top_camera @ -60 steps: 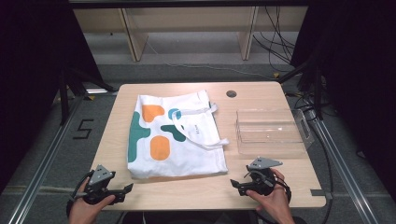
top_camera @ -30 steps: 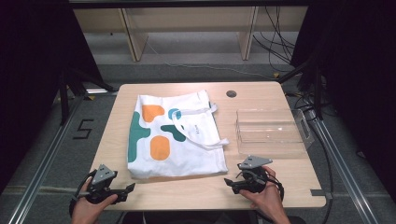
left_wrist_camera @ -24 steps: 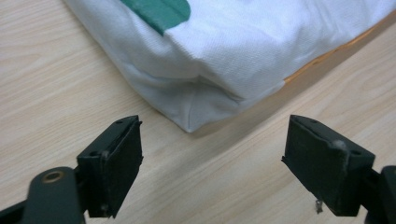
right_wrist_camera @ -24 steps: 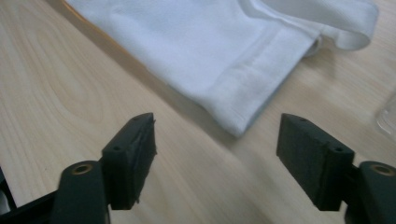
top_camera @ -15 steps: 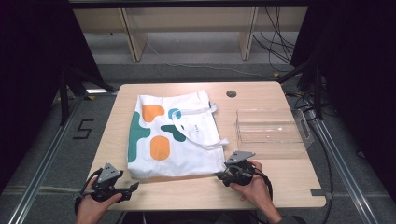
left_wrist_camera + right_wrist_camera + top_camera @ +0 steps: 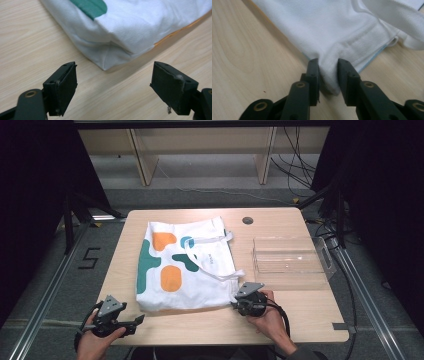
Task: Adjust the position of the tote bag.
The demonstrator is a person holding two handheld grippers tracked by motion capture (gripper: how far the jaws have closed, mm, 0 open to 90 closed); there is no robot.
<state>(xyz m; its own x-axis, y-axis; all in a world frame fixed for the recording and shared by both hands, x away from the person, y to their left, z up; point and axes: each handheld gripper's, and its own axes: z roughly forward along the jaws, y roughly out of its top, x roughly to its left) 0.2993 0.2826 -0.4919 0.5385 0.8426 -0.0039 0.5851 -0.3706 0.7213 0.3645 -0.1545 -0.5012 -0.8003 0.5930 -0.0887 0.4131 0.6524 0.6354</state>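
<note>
Pale wood table (image 6: 300,320), dark room around. We see white tote bag (image 6: 187,265), green-orange patches, lying flat. Right hand-held gripper (image 6: 328,75), jaws just closing, pinches its near corner; left hand-held gripper (image 6: 113,85) released, just before other corner.

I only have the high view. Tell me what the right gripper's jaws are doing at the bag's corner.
Observer: The right gripper has just been closing its jaws; a fold of the tote bag corner is pinched between them.
Operator: Report the left one.
Observer: The left gripper has its jaws wide open, with the bag's other near corner just ahead, untouched.
Operator: Check that corner's lie.
Observer: It rests flat on the table, seam facing the jaws.
</note>
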